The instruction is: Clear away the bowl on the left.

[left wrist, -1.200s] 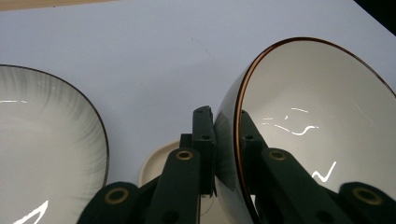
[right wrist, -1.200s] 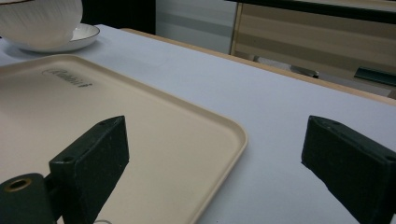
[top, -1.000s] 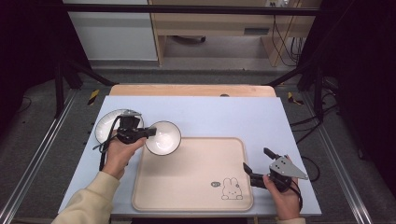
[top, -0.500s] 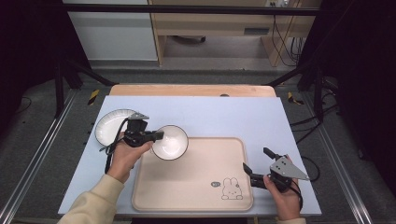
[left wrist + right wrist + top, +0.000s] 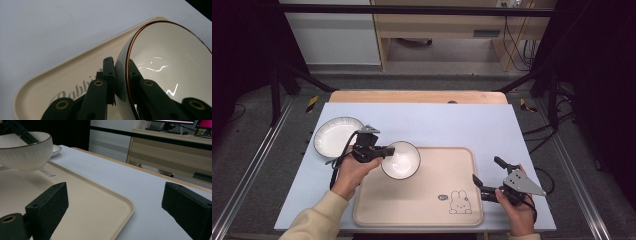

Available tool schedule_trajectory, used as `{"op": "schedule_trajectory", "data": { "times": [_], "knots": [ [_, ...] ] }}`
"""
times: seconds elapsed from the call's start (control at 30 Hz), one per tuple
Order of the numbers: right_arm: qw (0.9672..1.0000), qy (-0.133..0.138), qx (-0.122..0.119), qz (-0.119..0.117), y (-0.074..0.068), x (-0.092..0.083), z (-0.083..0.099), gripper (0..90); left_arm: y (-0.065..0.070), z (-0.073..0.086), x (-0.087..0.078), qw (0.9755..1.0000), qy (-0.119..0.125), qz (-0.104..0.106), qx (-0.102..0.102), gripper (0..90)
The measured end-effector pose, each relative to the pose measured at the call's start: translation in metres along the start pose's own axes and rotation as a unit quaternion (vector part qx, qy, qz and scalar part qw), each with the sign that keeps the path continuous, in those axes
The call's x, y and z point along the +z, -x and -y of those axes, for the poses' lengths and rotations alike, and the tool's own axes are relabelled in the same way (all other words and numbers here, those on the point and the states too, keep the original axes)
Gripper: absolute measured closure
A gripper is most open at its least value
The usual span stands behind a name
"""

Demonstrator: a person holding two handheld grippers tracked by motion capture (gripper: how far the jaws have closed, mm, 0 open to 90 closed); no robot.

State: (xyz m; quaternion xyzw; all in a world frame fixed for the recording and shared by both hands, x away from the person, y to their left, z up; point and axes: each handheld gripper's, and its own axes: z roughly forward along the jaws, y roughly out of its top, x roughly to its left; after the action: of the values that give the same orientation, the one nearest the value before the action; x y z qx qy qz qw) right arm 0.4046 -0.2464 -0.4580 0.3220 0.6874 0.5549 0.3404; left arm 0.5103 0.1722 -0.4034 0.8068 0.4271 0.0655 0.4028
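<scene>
The left gripper (image 5: 382,151) is carrying the white bowl (image 5: 401,159) rightward: a second ago the bowl was hanging over the tabletop (image 5: 432,122) just left of the tray, half a second ago it was reaching the tray's corner, and it is now sitting over the upper-left corner of the beige tray (image 5: 422,210). From the left gripper view the jaws are clenched on the bowl's rim (image 5: 126,72), one jaw outside the wall and one inside, with the bowl (image 5: 170,65) tilted on its side above the tray (image 5: 62,80) and its printed lettering. In the right gripper view the bowl (image 5: 25,150) is hovering clear of the tray surface (image 5: 87,202), casting a soft shadow beneath it.

As the hand has travelled, the white plate (image 5: 337,135) is being left uncovered at the tabletop's left side; earlier the gripper was overlapping it, and now it is lying well apart from the bowl. The plate's edge (image 5: 57,148) is also peeking out behind the bowl in the right gripper view.

The right gripper (image 5: 484,176) is staying where it was throughout, held at the tray's right edge near the rabbit drawing (image 5: 460,201). Its jaws are spread wide and released, grasping nothing, with the tray's rounded corner and the pale tabletop (image 5: 140,192) lying between them.
</scene>
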Motion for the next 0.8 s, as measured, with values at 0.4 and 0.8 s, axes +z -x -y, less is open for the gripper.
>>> {"op": "schedule_trajectory", "data": {
  "times": [0.4,0.8],
  "knots": [
    [1.0,0.001,-0.003,-0.001,-0.001,0.0,0.0,7.2,0.016,0.009,0.019,0.9993,-0.029,0.018,0.015,81.9],
    [1.0,0.0,-0.004,-0.002,-0.001,0.0,0.0,7.2,0.026,0.016,0.028,0.9979,-0.047,0.036,0.026,81.9]
  ]
}}
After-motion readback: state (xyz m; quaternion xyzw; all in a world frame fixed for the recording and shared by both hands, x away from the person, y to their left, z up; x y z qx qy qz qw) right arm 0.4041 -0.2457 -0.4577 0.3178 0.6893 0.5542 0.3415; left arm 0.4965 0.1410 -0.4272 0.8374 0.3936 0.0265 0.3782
